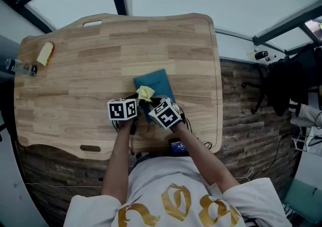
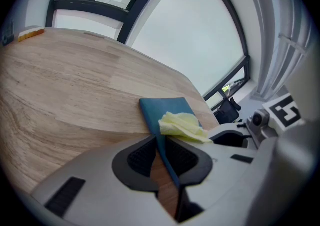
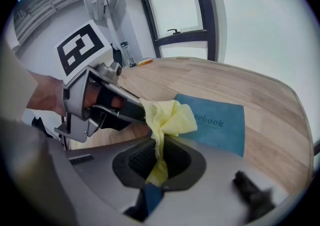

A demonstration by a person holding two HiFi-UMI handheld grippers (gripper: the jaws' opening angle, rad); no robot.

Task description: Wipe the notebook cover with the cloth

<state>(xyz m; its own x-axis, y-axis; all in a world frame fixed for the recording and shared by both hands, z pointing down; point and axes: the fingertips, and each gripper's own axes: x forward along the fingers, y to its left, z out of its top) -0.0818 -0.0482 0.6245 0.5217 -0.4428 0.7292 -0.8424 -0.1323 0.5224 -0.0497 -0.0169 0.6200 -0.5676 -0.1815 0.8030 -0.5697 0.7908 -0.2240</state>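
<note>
A blue notebook (image 1: pixel 157 84) lies flat near the front middle of the wooden table (image 1: pixel 75 90). In the left gripper view the notebook's (image 2: pixel 167 108) near edge runs between the jaws, and my left gripper (image 2: pixel 162 156) is shut on it. A crumpled yellow cloth (image 1: pixel 146 92) rests on the notebook's near corner. My right gripper (image 3: pixel 159 156) is shut on that cloth (image 3: pixel 167 119), with the notebook cover (image 3: pixel 222 126) just beyond it. In the head view the left gripper (image 1: pixel 137 102) and the right gripper (image 1: pixel 151 103) sit side by side, almost touching.
A small orange-yellow object (image 1: pixel 45 53) and a bottle (image 1: pixel 19 66) lie at the table's far left edge. Handle slots (image 1: pixel 92 22) are cut at the back and front edges. Dark chairs and stands (image 1: pixel 282 80) stand on the floor to the right.
</note>
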